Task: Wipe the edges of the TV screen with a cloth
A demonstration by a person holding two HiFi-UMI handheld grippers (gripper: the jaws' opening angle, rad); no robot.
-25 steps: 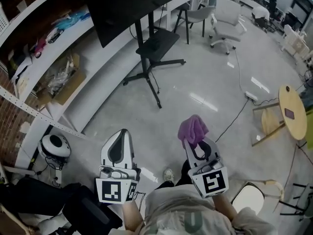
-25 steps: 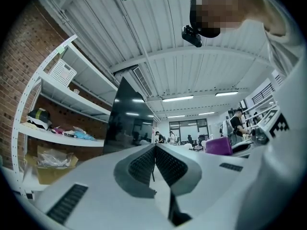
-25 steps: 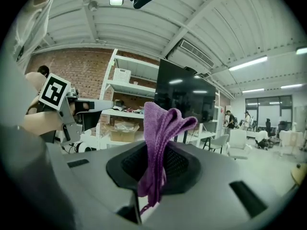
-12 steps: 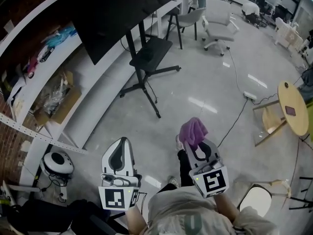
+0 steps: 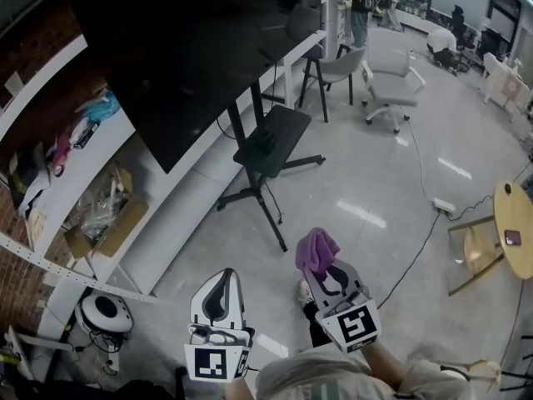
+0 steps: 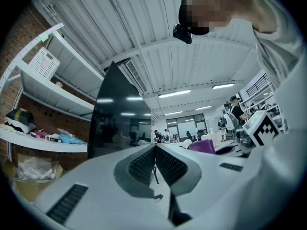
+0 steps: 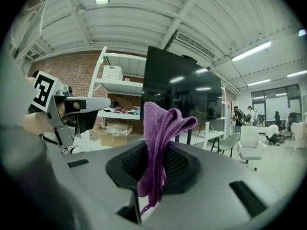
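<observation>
Two hand-held grippers were seen low in the head view, near each other over the glossy grey floor point(image 5: 366, 182). The left hand-held gripper point(image 5: 225, 275) was clenched on nothing, with its ribbed pads pressed flat together in its own view. The right hand-held gripper point(image 5: 326, 272) was clamped on a purple cloth point(image 5: 315, 250). The cloth was bunched up and stuck out past the jaw tips, and a bit of it was left hanging down behind the pads in the right gripper view. It was kept well apart from the TV screen point(image 5: 179, 65), so no edge was being touched. That screen, big and dark with ceiling lights reflected in it, was found in the upper left of the frame, mounted on a black floor stand point(image 5: 268, 152). White shelves point(image 5: 58, 73) loaded with clutter were lined up behind it, and a cardboard box point(image 5: 112, 223) was sat lower down. A white office chair point(image 5: 398, 86) was parked in the upper right.
</observation>
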